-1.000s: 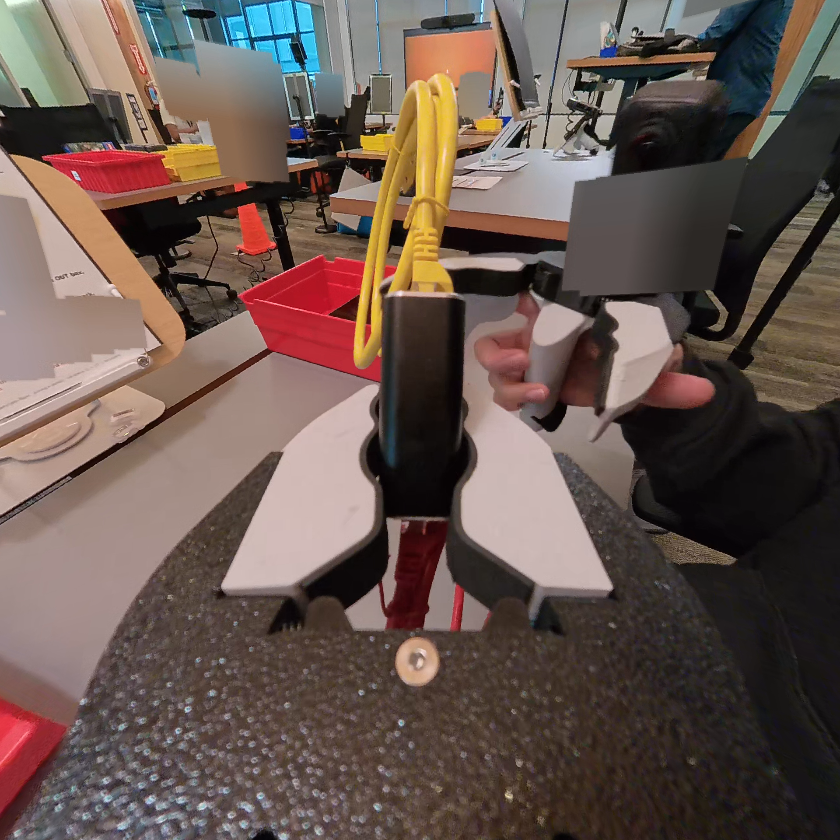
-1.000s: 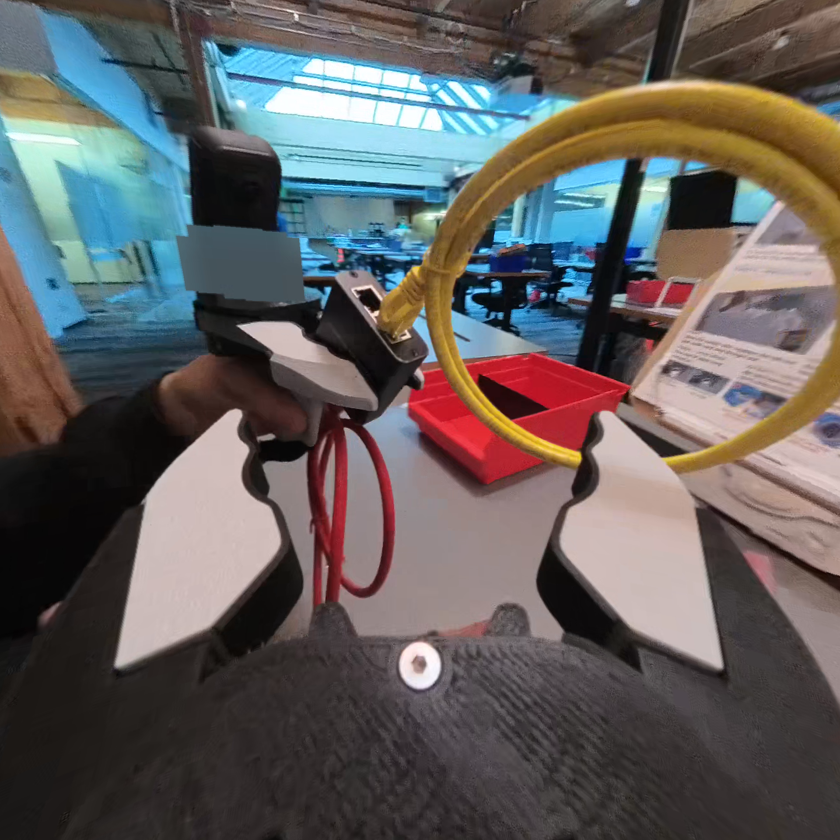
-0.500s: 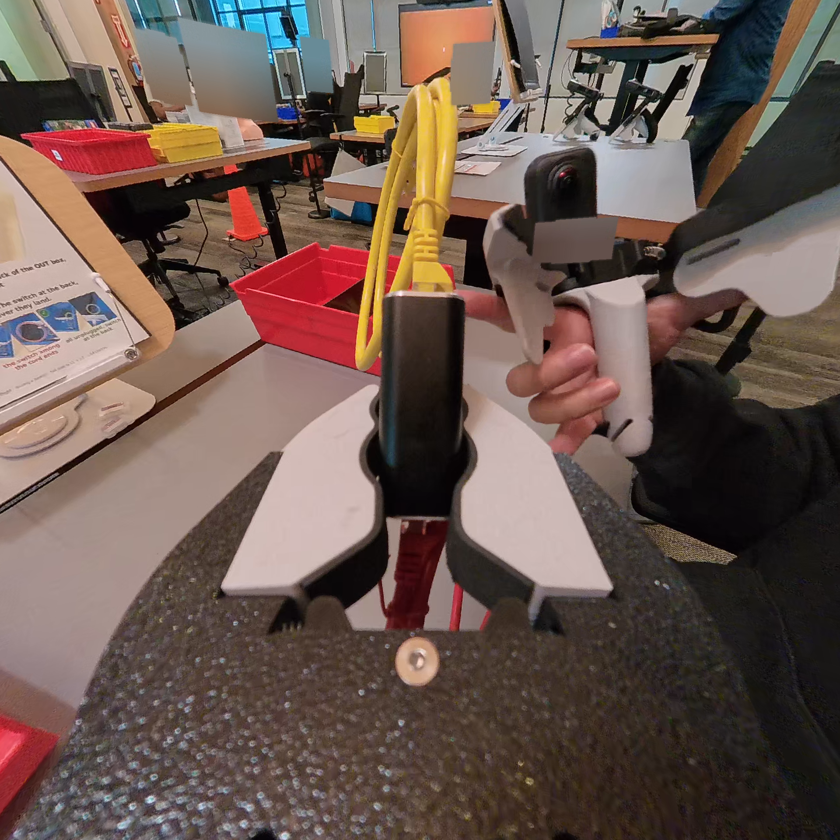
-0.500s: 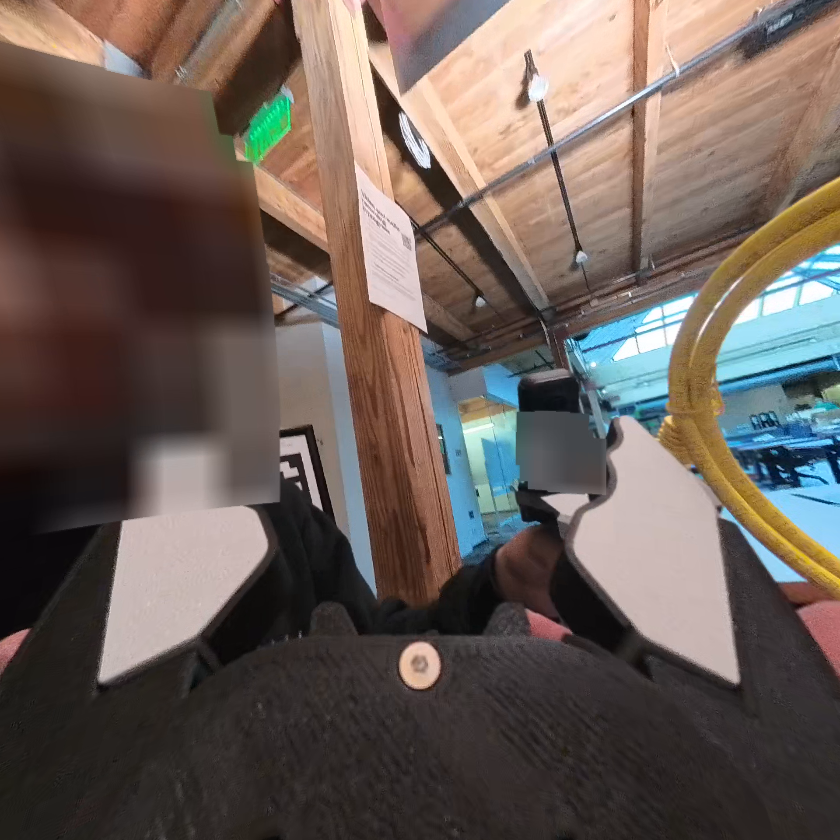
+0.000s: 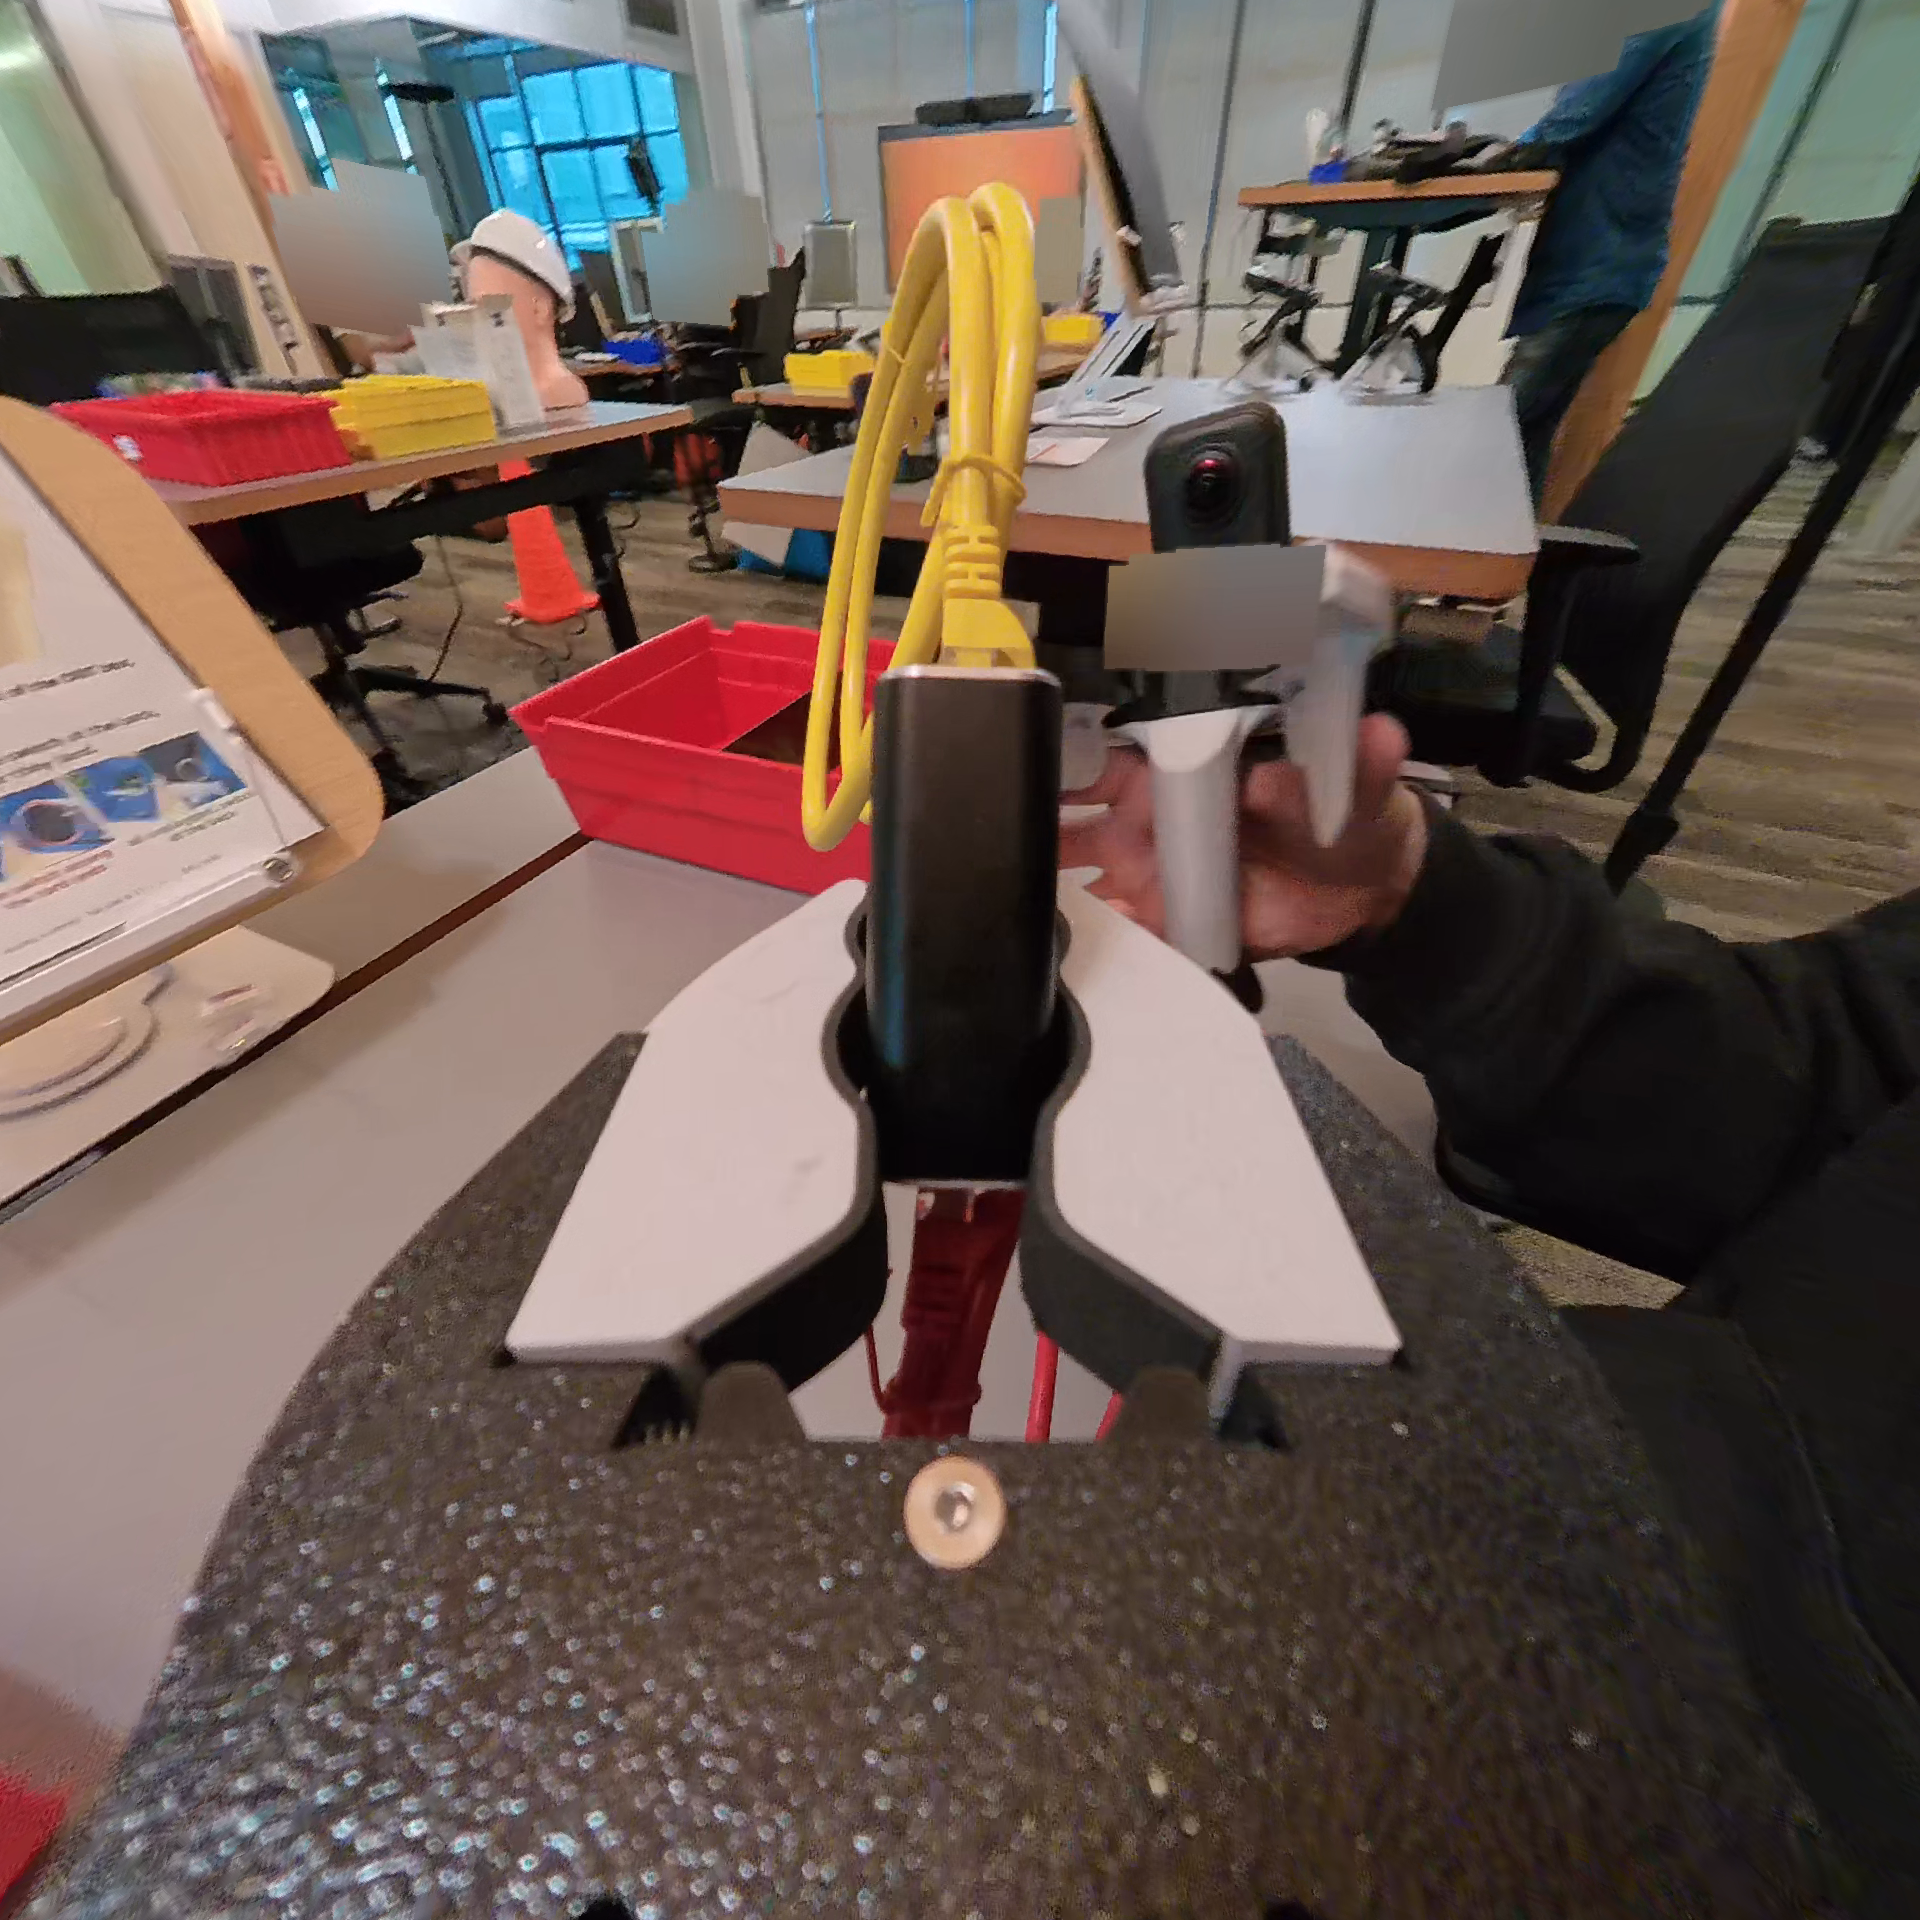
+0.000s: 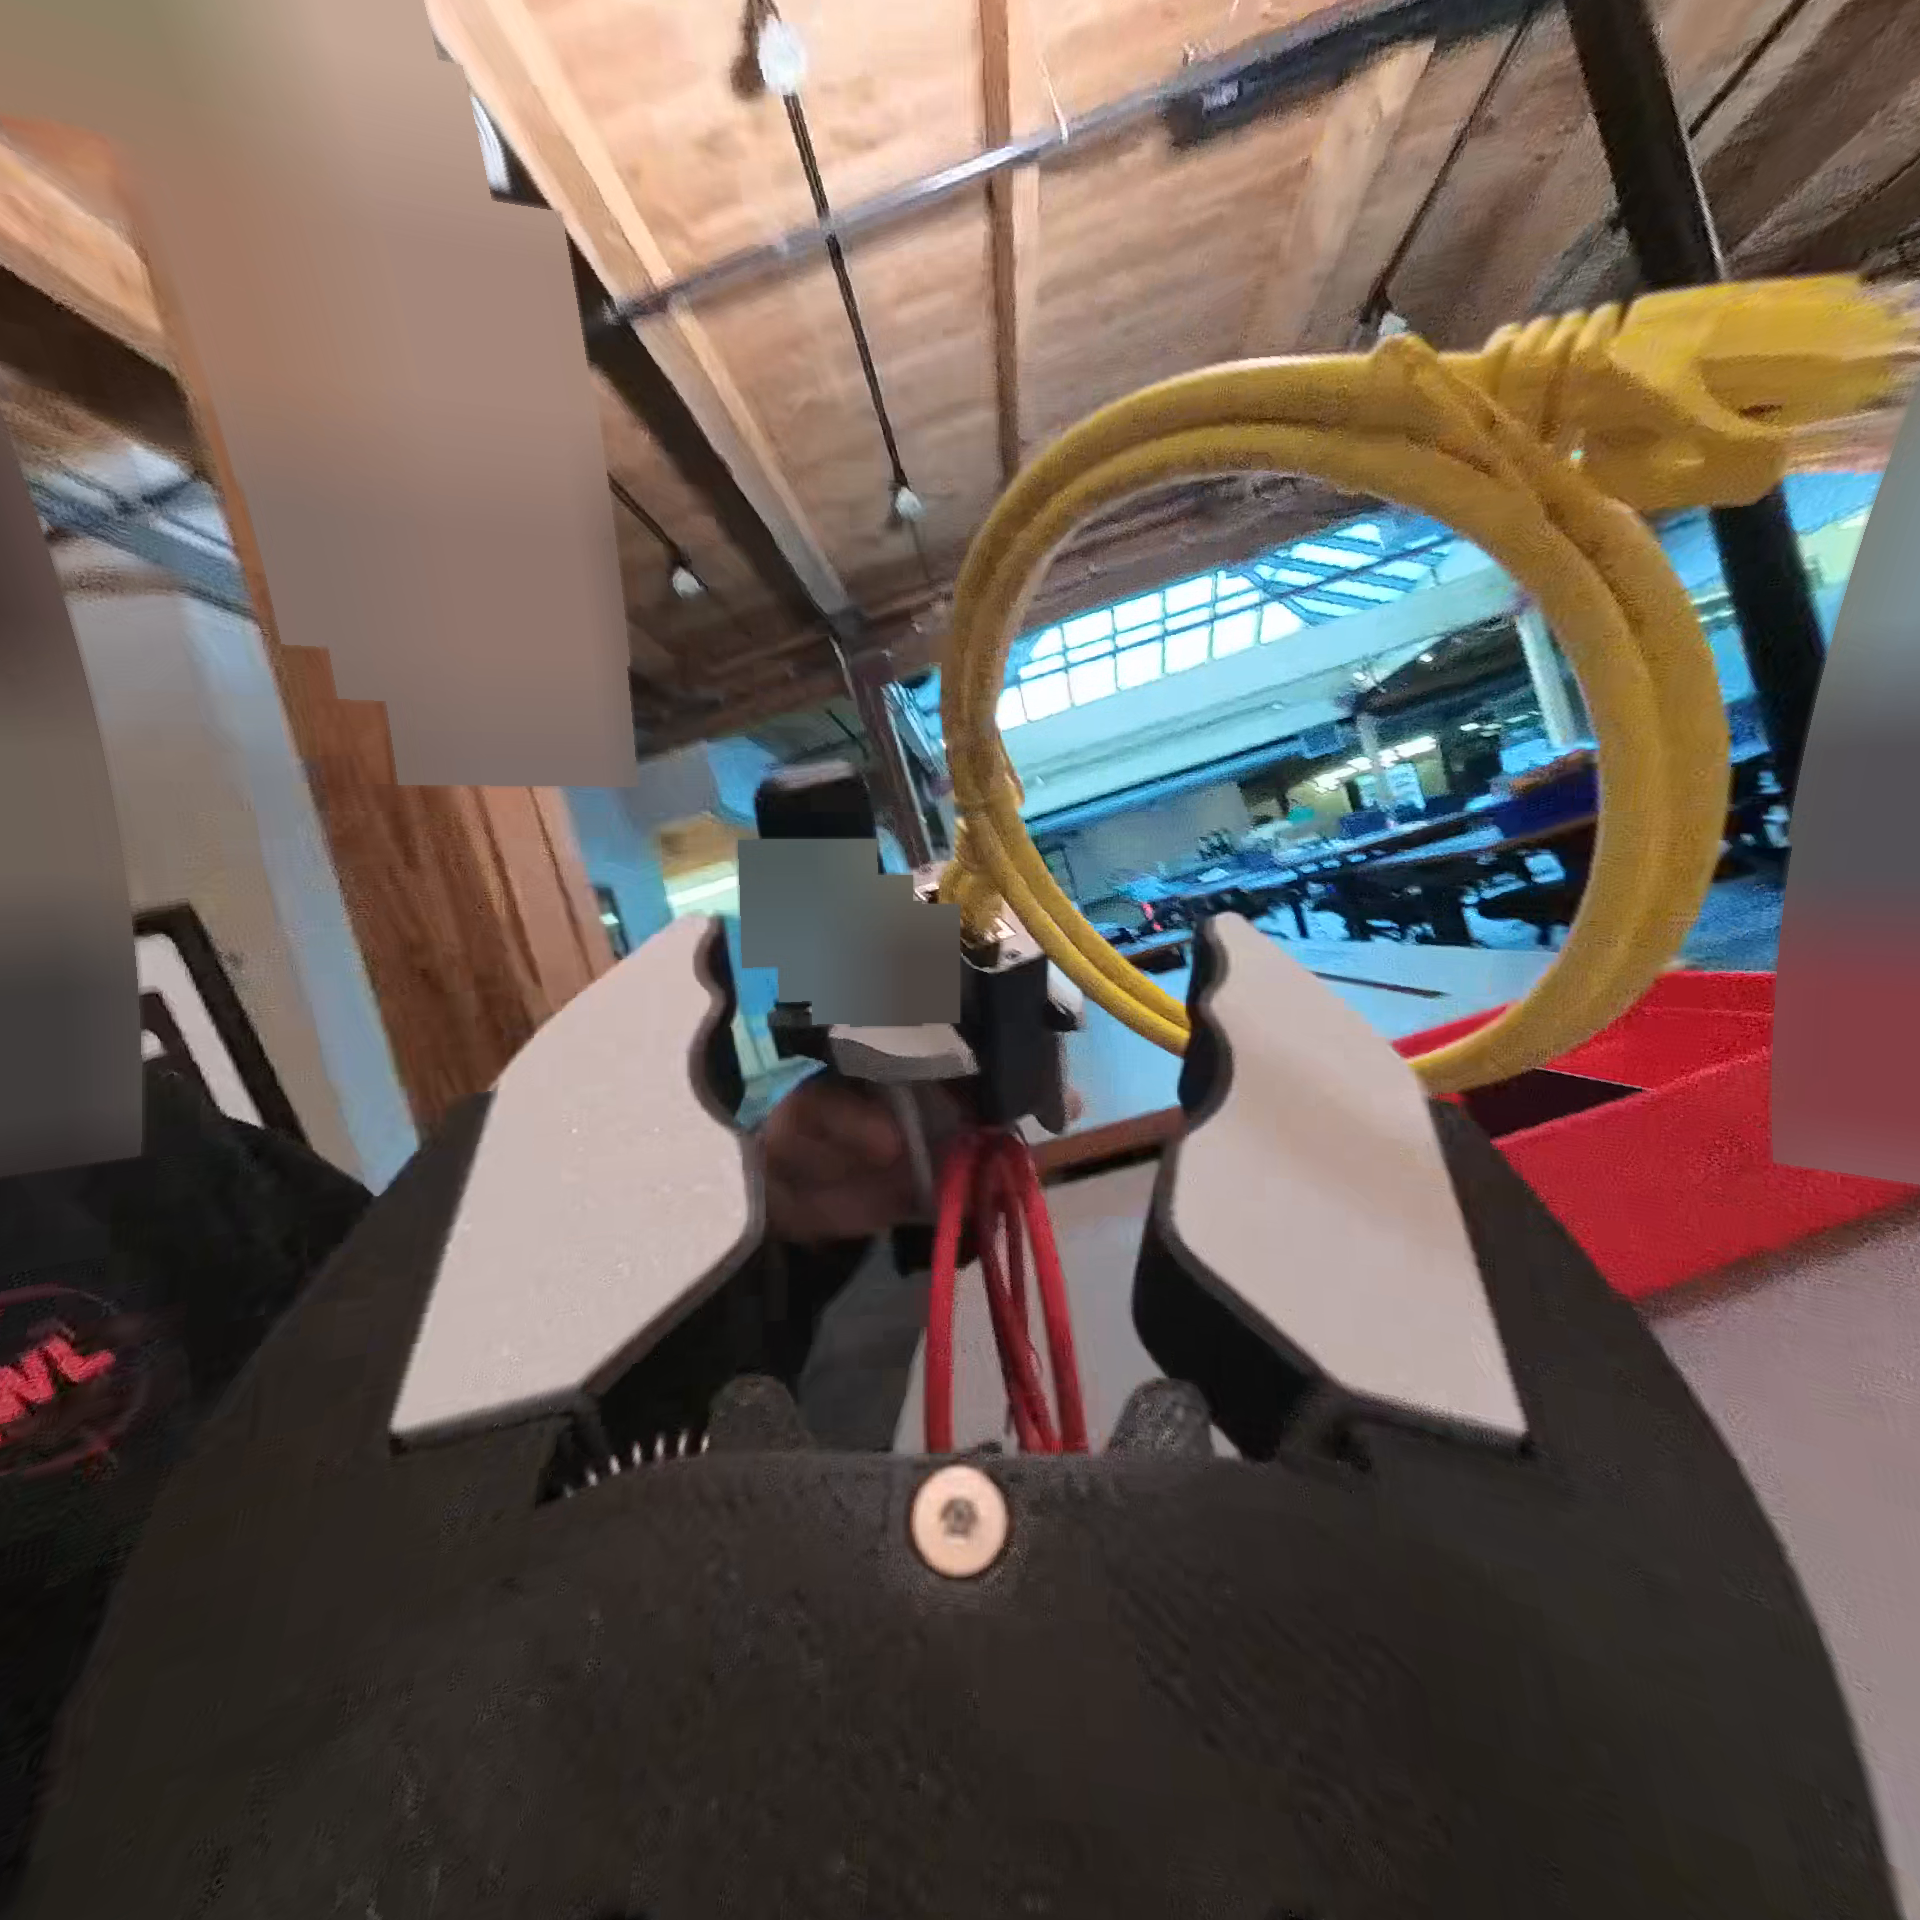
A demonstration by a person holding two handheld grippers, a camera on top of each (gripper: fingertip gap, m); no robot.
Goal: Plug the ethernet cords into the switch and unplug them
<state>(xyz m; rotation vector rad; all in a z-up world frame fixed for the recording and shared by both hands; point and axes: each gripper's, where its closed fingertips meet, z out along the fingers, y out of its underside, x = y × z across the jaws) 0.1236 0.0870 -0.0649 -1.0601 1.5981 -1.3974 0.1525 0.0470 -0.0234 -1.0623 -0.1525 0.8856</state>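
Clamped by the left hand-held gripper [image 5: 961,997] around its lower body, the black switch [image 5: 964,883] stands upright and lifted off the counter [image 5: 343,1049], probably so both port faces stay reachable: yellow ethernet cord [image 5: 940,436] plugged into the top of the switch and looping up above it, red ethernet cord [image 5: 940,1320] plugged into the underside and hanging down between the fingers. Seen from the right wrist, the same switch [image 6: 1003,1023] with red loops [image 6: 997,1299] dangling beneath and the free yellow plug [image 6: 1704,384] swung high, well away from the switch. Right hand-held gripper [image 6: 961,1023] spread apart and holding nothing, aimed at the switch from the side, likely lining up to pull a plug. Beyond the switch, a red bin [image 5: 686,748] on the pale grey counter; left of the switch, a tilted instruction board [image 5: 135,727] on a stand. Farther behind the switch, an open workshop: more tables, red and yellow bins, an orange cone [image 5: 545,561], office chairs, wooden ceiling beams overhead.
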